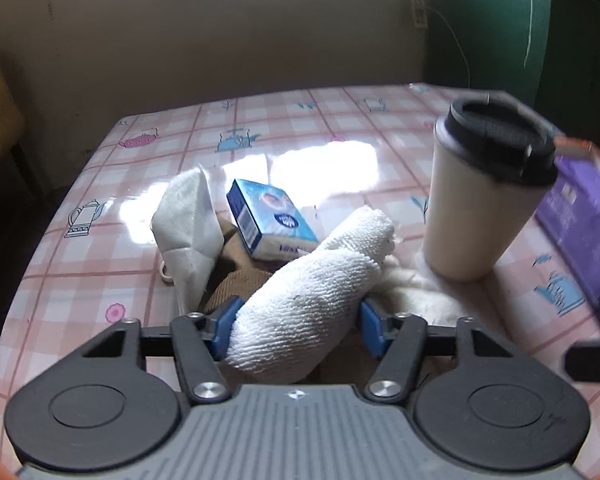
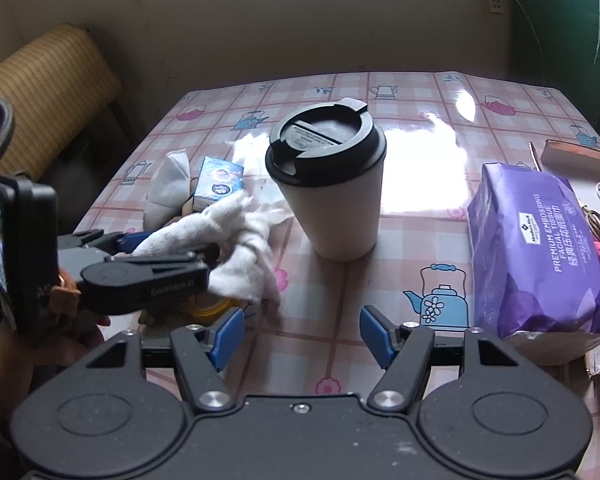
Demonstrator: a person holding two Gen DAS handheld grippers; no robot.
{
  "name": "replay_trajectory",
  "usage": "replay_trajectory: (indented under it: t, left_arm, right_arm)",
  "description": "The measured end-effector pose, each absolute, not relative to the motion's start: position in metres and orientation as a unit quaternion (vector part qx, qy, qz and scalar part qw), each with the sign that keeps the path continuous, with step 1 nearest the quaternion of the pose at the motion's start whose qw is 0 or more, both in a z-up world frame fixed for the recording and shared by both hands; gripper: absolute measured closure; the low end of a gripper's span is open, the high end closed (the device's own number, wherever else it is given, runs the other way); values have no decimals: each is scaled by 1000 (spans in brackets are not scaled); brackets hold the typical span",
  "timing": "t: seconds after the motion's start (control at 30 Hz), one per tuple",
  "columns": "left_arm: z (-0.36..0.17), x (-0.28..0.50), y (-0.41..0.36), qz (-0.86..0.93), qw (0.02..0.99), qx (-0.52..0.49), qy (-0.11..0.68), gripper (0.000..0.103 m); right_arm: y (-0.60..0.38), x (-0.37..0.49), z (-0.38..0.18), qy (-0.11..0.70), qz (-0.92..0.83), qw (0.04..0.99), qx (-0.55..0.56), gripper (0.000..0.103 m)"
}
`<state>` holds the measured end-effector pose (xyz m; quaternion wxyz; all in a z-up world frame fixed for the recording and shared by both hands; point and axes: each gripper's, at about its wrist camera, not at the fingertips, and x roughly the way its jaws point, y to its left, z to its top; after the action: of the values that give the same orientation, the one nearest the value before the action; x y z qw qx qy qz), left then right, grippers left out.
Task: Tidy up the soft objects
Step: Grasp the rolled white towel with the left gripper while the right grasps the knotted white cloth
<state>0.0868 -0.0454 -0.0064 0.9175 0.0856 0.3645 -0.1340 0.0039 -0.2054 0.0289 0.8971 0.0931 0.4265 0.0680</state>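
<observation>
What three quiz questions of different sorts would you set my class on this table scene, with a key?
1. Short answer: what colour is the tissue pack lying to the right of the lidded cup in the right wrist view?
2. Multiple choice: what sits between the pads of the left gripper? A) a rolled white towel B) a spoon C) a banana
3. True or false: the cup lies on its side with its lid off.

Key: 1. purple; 2. A; 3. false, it stands upright with the black lid on.
</observation>
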Motion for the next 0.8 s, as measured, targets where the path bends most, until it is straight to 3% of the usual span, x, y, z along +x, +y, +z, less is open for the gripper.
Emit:
replay_trajectory:
  t: [0.37, 0.8]
  left_arm:
    - [32, 51, 18, -81, 937, -3, 339, 44]
    - [13, 36, 50, -42, 929, -44, 365, 43]
  right_arm:
    - [-182, 23, 17, 421, 87, 897, 103, 26]
    - [-132, 69, -13, 389, 14, 915, 110, 28]
